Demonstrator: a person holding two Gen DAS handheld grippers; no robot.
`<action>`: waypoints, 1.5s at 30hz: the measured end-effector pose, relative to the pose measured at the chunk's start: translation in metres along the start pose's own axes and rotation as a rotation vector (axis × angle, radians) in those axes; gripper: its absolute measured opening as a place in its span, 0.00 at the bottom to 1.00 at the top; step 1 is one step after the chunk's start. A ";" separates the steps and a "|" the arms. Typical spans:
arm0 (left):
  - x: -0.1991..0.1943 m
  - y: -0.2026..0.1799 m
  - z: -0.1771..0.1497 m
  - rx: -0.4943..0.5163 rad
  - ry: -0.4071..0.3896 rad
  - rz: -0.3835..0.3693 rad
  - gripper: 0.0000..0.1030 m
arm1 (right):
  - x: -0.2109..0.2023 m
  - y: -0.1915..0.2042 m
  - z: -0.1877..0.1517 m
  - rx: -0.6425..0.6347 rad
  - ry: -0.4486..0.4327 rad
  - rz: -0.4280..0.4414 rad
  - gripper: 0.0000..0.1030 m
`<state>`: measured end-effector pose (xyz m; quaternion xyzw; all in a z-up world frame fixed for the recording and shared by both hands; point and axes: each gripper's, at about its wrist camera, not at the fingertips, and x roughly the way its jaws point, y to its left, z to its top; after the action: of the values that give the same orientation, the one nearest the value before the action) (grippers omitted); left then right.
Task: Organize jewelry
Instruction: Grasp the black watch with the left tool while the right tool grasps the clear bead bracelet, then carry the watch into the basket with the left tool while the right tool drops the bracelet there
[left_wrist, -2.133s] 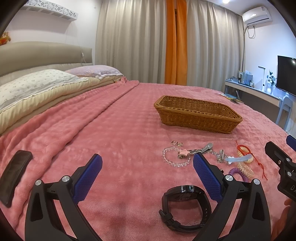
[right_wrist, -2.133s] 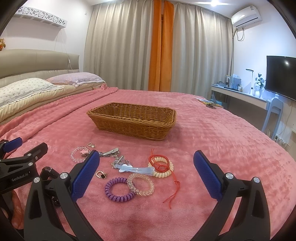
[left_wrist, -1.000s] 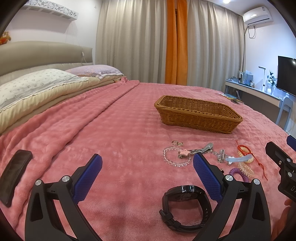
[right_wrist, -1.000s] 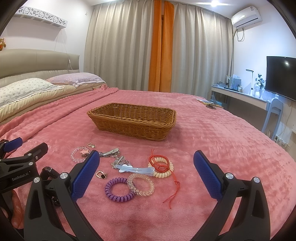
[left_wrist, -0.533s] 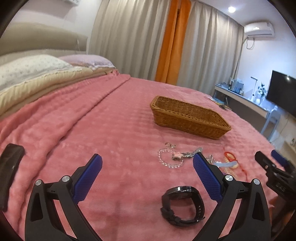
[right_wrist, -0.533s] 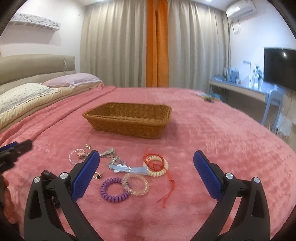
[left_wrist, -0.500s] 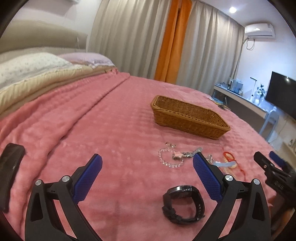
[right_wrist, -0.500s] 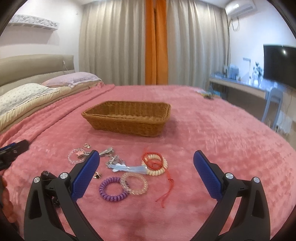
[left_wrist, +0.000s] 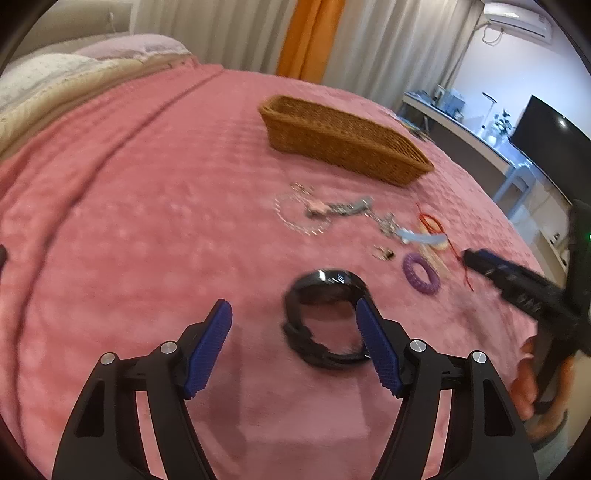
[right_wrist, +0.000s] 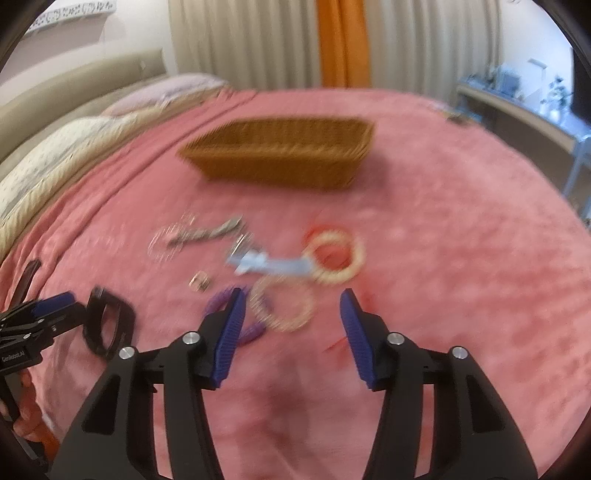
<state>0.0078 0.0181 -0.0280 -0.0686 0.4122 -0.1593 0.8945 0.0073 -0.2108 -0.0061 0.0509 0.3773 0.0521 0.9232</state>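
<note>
Jewelry scattered on fuzzy pink blanket (left_wrist: 147, 221) in front of woven wicker basket (left_wrist: 343, 144): purple coil tie (left_wrist: 419, 273), clear bead bracelet (right_wrist: 282, 306), black watch (left_wrist: 321, 321) curled in a loop. Left gripper (left_wrist: 293, 345) jaws just narrowed, part open, nothing pinched, right pad beside watch. Right gripper (right_wrist: 291, 328) jaws also closing, half open over bracelet, gripping nothing.

Motion blur is smearing the whole right wrist view: the jewelry near the bed's (right_wrist: 461, 258) middle is dissolving into streaks. The left gripper's (left_wrist: 293, 332) right finger is hiding part of the black watch (left_wrist: 321, 317).
</note>
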 end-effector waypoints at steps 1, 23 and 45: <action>0.001 -0.001 -0.001 -0.007 0.007 -0.004 0.65 | 0.004 0.005 -0.003 -0.005 0.015 0.002 0.36; 0.034 -0.009 0.001 0.006 0.058 0.073 0.24 | 0.054 0.003 0.006 -0.065 0.125 -0.102 0.08; -0.046 -0.039 0.043 0.105 -0.227 -0.003 0.11 | -0.062 0.021 0.056 -0.113 -0.162 -0.042 0.07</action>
<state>0.0030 -0.0031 0.0428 -0.0396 0.2993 -0.1731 0.9375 0.0010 -0.2017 0.0791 -0.0051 0.2988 0.0494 0.9530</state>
